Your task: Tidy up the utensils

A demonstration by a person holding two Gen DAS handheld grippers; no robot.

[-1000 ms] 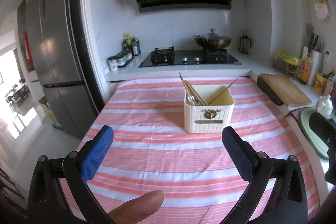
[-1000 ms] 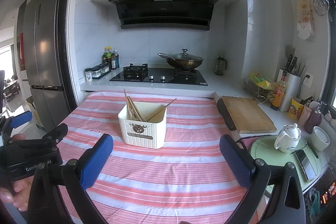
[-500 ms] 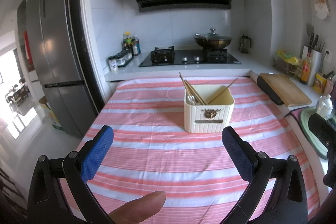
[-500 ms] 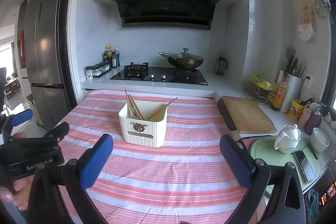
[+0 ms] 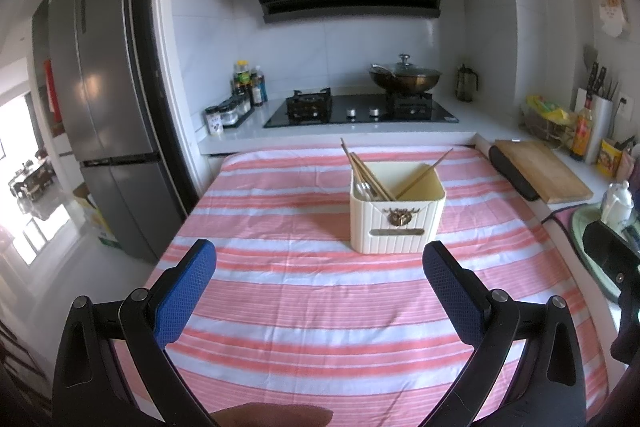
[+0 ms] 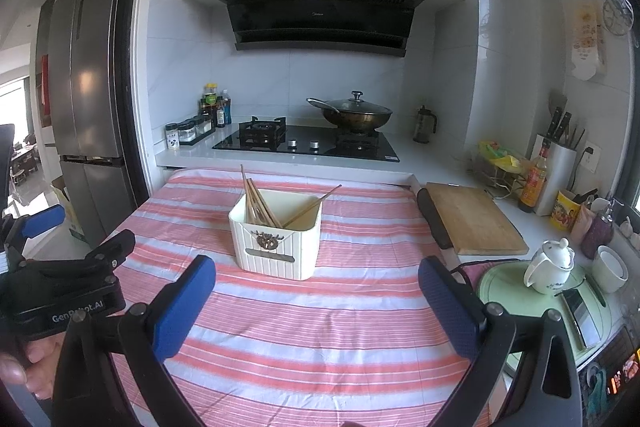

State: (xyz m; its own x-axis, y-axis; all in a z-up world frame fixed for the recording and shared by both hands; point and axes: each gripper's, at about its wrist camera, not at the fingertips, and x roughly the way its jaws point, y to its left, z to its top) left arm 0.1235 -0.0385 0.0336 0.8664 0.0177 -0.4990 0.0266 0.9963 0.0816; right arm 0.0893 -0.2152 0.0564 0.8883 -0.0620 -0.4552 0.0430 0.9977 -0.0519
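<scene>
A cream ribbed utensil holder (image 5: 396, 217) stands upright on the pink-and-white striped tablecloth (image 5: 320, 307); it also shows in the right wrist view (image 6: 276, 247). Several wooden chopsticks (image 5: 366, 169) lean in its left side, and one chopstick (image 5: 426, 167) leans to the right. They also show in the right wrist view (image 6: 258, 201). My left gripper (image 5: 320, 291) is open and empty, hovering above the cloth in front of the holder. My right gripper (image 6: 316, 307) is open and empty, in front of the holder and a little to its right. The left gripper's body (image 6: 64, 287) shows at the left of the right wrist view.
A wooden cutting board (image 6: 474, 219) lies at the table's right edge. A white teapot (image 6: 550, 267) stands on a green tray (image 6: 504, 283) at the right. Behind the table are a gas hob (image 6: 308, 143) with a lidded wok (image 6: 352, 113), and a fridge (image 5: 104, 115) at left.
Almost nothing has moved. The right wrist view has drifted slightly, so the holder sits a little lower in it. Both grippers stay open.
</scene>
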